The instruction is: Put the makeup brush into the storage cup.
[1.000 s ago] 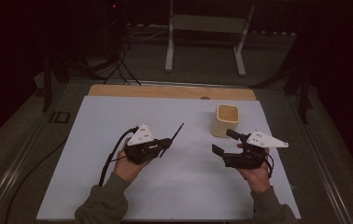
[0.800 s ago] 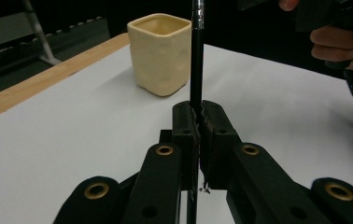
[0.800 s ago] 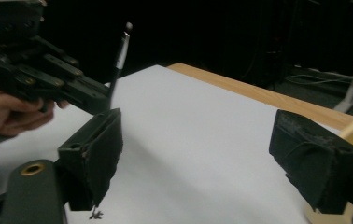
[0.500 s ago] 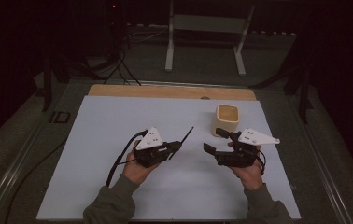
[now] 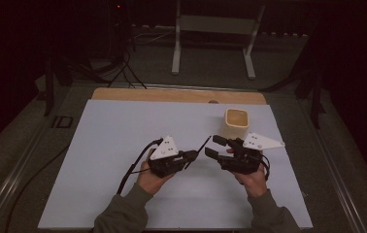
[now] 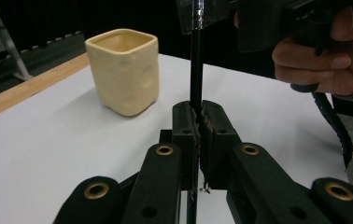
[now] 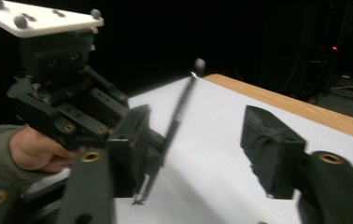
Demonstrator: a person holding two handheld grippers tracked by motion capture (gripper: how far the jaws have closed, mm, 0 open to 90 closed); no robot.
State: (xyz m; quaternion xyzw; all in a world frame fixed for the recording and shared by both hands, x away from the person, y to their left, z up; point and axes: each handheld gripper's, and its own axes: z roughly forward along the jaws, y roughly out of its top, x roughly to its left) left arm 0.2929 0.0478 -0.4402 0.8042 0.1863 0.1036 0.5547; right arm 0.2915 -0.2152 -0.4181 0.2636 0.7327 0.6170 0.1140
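Both hands have drawn together since a second ago, and your pen (image 5: 200, 149) now bridges the gap between them. Your left gripper (image 5: 187, 156) has its jaws clamped tight on the pen's lower end, so the black shaft (image 6: 196, 65) stands straight up out of them in the left gripper view. Your right gripper (image 5: 213, 147) has just been closing its jaws; they stand about half open, with the pen (image 7: 177, 114) slanting between them, close to one pad but not yet pinched by both. That reads as a handover or a cap pull about to begin, so close the rest only once the shaft is centred. Just beyond your right hand (image 5: 250, 175) stands the cream cup (image 5: 235, 123), upright on the white table (image 5: 104, 145); keep the grey plate (image 5: 261, 141) from clipping it.
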